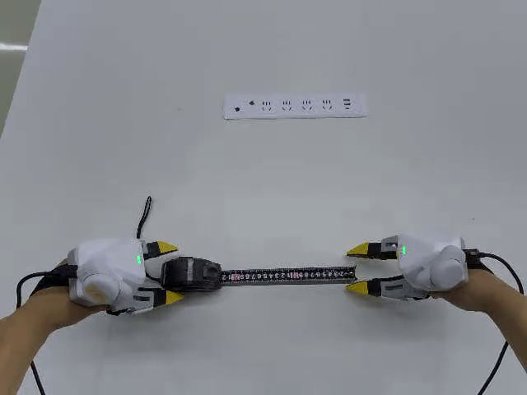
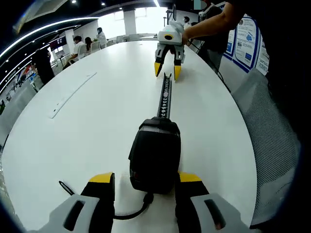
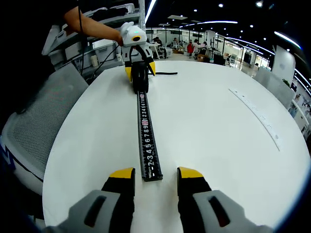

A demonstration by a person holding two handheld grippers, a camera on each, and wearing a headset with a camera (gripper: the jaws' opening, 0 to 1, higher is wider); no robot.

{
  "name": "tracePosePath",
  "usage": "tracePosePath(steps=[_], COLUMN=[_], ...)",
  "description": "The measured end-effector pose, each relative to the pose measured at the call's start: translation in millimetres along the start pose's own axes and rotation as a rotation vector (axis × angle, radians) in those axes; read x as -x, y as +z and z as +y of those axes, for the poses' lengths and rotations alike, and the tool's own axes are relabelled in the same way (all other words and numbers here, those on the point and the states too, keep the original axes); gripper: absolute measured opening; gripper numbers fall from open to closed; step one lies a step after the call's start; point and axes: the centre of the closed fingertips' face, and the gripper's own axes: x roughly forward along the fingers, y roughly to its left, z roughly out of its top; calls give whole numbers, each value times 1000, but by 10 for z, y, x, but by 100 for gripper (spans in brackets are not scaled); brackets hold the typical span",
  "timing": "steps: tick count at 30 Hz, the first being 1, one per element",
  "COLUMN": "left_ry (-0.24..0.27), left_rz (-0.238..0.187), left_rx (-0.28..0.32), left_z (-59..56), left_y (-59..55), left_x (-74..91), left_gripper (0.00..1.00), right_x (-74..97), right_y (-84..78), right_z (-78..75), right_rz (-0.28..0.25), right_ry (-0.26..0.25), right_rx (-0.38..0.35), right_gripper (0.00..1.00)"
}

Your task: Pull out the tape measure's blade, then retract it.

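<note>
A black tape measure case [image 1: 193,274] lies on the white table [image 1: 263,181], with its rear between the fingers of my left gripper [image 1: 170,272], which is shut on it. In the left gripper view the case [image 2: 155,155] sits between my yellow tips. Its blade [image 1: 284,275] is out, flat on the table, running right to my right gripper [image 1: 358,268]. That gripper is open: in the right gripper view the blade's end [image 3: 151,175] lies between the fingertips [image 3: 121,174] with a gap on both sides.
A white power strip [image 1: 295,105] lies flat toward the table's far side. The case's black wrist strap [image 1: 145,216] trails behind my left gripper. Cables run from both grippers off the near edge. Grey mesh chairs [image 3: 43,121] stand beside the table.
</note>
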Motion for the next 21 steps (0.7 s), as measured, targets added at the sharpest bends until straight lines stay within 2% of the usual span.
tracePosePath(steps=[3, 6, 11, 14, 18, 21], left_ry=[18, 26, 55, 94, 131, 151], left_rz=[-12, -29, -68, -107, -122, -149], left_rx=[32, 52, 99, 145, 191, 212], left_z=[2, -23, -66, -74, -111, -132], left_y=[-26, -51, -42, -12, -33, -34], left_x=[47, 81, 122, 160, 200, 239], left_gripper=[52, 53, 60, 65, 73, 77], right_x=[32, 62, 120, 167, 204, 224], right_y=[-3, -28, -44, -37, -23, -25], right_z=[12, 26, 69, 92, 143, 151], right_rz=[-2, -9, -20, -36, -61, -76], right_ry=[-13, -27, -48, -70, -92, -119], right_rx=[-11, -25, -52, -87, -133, -170], right_gripper=[39, 42, 49, 54, 58, 66])
